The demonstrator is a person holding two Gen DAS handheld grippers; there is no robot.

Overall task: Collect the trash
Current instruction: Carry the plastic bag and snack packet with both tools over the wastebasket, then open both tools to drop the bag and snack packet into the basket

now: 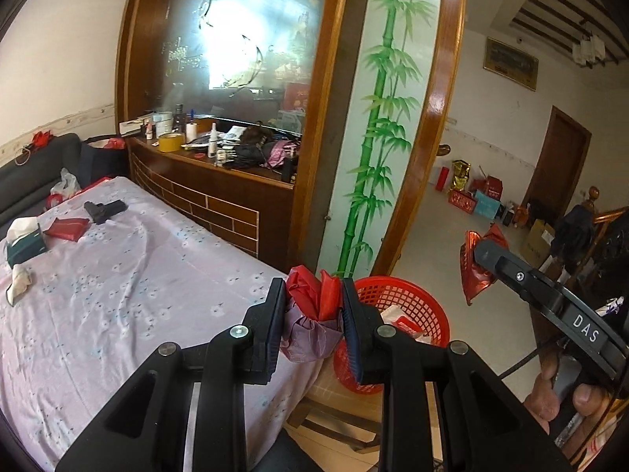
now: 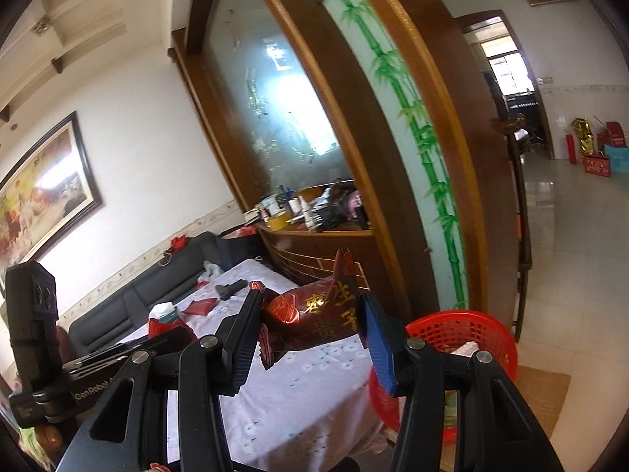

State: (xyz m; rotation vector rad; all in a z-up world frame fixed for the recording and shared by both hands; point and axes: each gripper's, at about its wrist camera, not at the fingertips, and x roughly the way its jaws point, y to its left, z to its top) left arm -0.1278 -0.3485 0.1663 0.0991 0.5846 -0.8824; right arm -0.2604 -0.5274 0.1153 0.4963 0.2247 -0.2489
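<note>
My left gripper is shut on a crumpled red wrapper, held at the corner of the lilac cloth-covered table, just left of the red mesh trash basket. My right gripper is shut on a dark red foil snack bag with gold characters, held above the table beside the basket. That bag also shows in the left wrist view, to the right of the basket. More trash lies at the table's far end: a red packet and crumpled tissue.
A green tissue box and a black toy pistol lie on the table. A dark sofa stands behind it. A wooden cabinet with clutter and a bamboo-painted glass panel stand beyond. Boxes sit on the tiled floor.
</note>
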